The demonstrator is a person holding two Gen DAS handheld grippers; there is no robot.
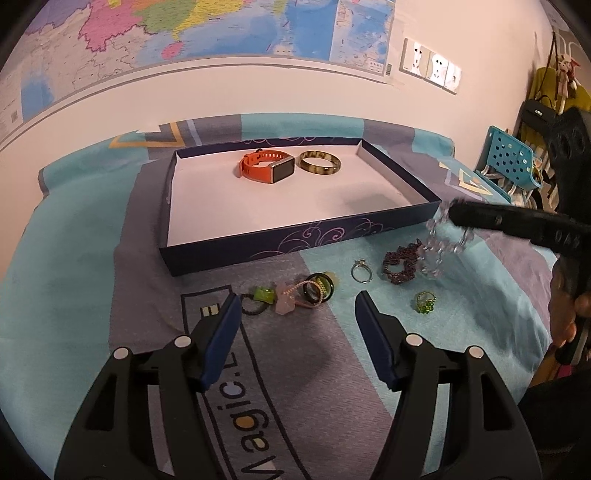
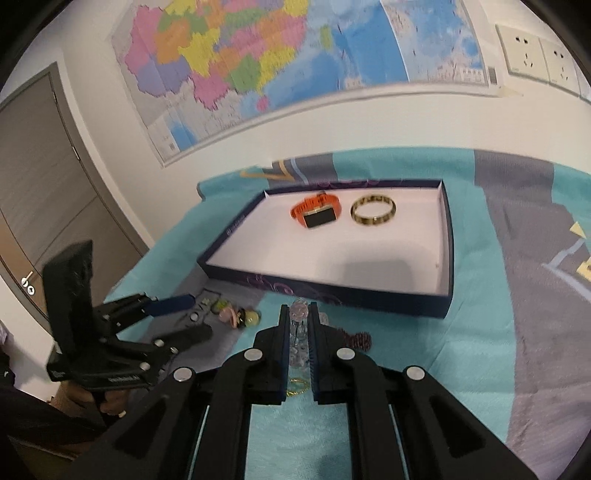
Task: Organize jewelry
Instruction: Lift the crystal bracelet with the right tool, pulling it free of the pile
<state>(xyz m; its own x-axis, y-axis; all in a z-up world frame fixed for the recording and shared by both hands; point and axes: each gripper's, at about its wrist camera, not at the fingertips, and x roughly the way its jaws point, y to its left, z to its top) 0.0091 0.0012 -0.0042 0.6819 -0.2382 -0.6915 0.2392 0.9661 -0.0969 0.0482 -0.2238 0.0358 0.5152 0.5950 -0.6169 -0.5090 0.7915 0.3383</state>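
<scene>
Right now my right gripper (image 2: 298, 325) has its fingers pinched close together on a clear bead bracelet (image 1: 439, 243), which hangs off the tips above the bedspread (image 1: 74, 295), just past the near right corner of the box (image 1: 295, 236). From the left wrist view the bracelet dangles blurred, its lower loop just above a dark purple chain (image 1: 399, 266) lying on the cloth.

My left gripper (image 1: 295, 308) is spread wide and holds nothing; it hovers low over the spread in front of the box. Between and just beyond its fingers lies a small heap: a green charm (image 1: 265, 295) on a black cord, a pink stone piece (image 1: 288, 299) and a dark ring (image 1: 318, 290) with a gold chain across it. To the right of that sit a silver ring (image 1: 360, 271) and, nearer me, a green bead ring (image 1: 425, 301).

Inside the box, toward its far wall, an orange watch (image 1: 266, 169) rests beside a mottled bangle (image 1: 319, 161), the two close but apart. A map (image 1: 221, 29) hangs on the wall behind.
</scene>
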